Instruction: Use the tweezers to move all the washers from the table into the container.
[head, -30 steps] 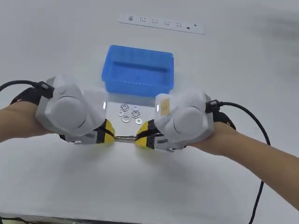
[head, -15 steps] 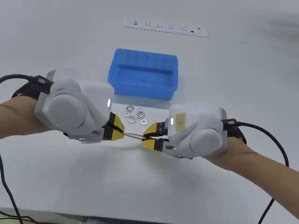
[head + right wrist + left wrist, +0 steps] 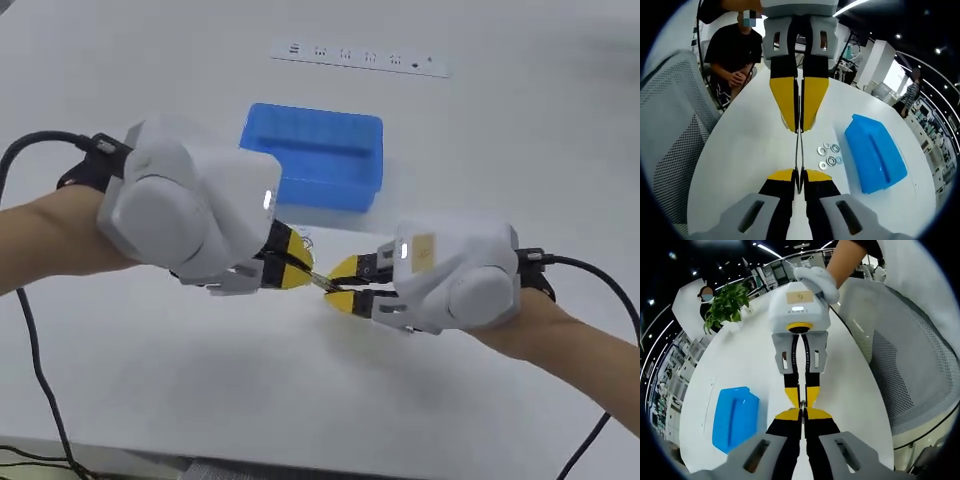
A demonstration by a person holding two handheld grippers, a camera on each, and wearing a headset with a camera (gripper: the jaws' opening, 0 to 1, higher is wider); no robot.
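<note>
sticker (image 3: 800, 297) on right claw (image 3: 802, 400): 9 | print beneath it: unreadable

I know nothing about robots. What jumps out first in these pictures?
Two bulky white handheld devices meet tip to tip above the table: the left tool and the right tool, both yellow-tipped, are shut on one thin pair of tweezers between them. Beyond them on the white table sits a blue container, with a small cluster of washers lying beside it.

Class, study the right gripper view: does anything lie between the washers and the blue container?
Nothing visible does. The washers lie just beside the container, with bare table between them.
</note>
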